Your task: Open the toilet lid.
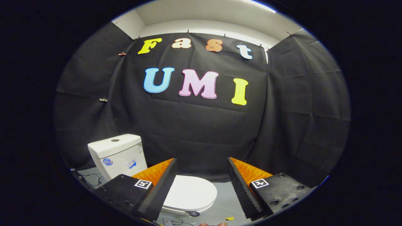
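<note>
While tongs (pixel 201 169) gape (empty), toilet lid (pixel 191 193) lies shut btwn them.

The gripper (pixel 201 185) carries ridged jaws, square black-and-white markers and screw-studded housings.

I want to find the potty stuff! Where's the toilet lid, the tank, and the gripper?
toilet lid (pixel 191 191), gripper view, middle of its closed white top.
tank (pixel 117 153), gripper view, front wall.
gripper (pixel 204 188), gripper view, gap midway between its open fingers.
</note>
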`<action>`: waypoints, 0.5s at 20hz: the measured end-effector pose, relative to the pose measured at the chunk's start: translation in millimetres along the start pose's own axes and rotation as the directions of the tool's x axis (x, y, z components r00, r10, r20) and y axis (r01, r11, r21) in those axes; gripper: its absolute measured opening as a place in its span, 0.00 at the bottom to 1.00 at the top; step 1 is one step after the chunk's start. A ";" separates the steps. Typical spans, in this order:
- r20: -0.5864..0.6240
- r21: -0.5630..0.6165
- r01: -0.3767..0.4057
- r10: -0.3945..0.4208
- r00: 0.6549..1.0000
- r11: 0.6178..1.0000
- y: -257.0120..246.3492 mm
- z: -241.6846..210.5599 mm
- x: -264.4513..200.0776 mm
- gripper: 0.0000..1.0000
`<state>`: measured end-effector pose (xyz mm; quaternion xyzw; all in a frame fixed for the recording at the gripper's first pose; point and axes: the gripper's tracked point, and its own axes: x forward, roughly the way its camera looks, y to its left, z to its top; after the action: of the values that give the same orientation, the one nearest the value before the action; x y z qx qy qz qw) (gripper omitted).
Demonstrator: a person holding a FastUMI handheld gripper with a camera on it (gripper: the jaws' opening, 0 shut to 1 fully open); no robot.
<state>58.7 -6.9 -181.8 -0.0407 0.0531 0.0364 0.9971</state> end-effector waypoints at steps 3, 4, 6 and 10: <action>-0.014 0.013 -0.023 0.023 1.000 1.000 1.0 -27.1 4.4 0.98; -0.020 0.005 -0.022 0.022 1.000 1.000 -0.7 -36.7 6.9 0.98; -0.036 0.006 -0.036 0.036 0.999 0.999 -1.5 -59.7 12.0 0.98; -0.093 0.076 -0.045 0.052 0.994 0.996 -6.7 -113.3 19.6 0.99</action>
<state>67.0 -21.8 -295.7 -0.0039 0.1025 0.0568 0.9931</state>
